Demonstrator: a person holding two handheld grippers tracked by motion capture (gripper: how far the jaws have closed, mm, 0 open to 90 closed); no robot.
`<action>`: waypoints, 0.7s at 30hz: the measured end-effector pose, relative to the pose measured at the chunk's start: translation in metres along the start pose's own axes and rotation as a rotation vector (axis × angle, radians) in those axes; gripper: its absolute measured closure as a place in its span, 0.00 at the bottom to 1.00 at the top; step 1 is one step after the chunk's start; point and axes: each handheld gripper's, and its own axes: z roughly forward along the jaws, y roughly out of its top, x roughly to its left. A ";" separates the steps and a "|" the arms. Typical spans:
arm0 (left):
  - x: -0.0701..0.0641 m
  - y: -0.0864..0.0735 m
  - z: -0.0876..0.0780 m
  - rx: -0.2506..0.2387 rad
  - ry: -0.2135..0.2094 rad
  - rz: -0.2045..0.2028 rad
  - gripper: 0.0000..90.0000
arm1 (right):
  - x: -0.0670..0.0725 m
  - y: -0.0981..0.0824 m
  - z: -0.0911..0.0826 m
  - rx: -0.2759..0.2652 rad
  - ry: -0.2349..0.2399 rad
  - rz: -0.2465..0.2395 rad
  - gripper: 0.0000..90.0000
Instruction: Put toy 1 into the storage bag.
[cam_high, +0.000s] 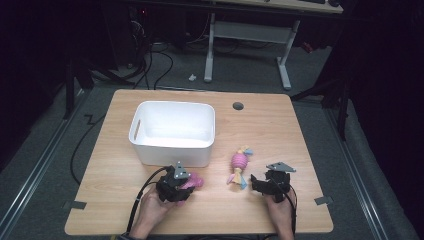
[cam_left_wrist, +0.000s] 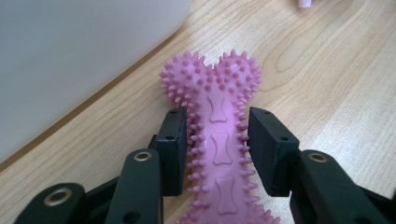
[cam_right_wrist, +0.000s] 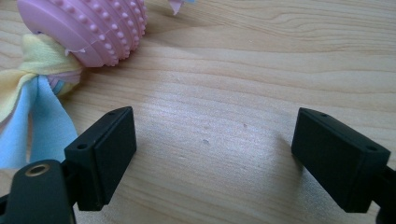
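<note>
Left claw (cam_left_wrist: 217, 140) around spiky bone (cam_left_wrist: 215, 140)

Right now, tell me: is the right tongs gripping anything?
No, the right tongs stand wide open over bare table, beside the pink ball toy.

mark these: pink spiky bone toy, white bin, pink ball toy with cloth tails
pink spiky bone toy (cam_left_wrist: 218, 140): left gripper view, middle of its shaft between the jaws.
white bin (cam_high: 172, 151): high view, near side wall.
pink ball toy with cloth tails (cam_high: 239, 161): high view, middle of the pink ball.
</note>
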 end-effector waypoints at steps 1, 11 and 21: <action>0.000 0.000 -0.001 -0.002 -0.002 0.004 0.65 | 0.000 0.000 0.000 0.000 0.000 0.000 0.16; 0.000 0.002 -0.014 -0.021 -0.014 0.012 0.66 | 0.000 0.000 0.000 0.001 0.002 -0.001 0.16; 0.008 -0.001 -0.040 -0.035 -0.014 0.000 0.66 | 0.001 0.000 0.000 -0.002 0.008 -0.010 0.16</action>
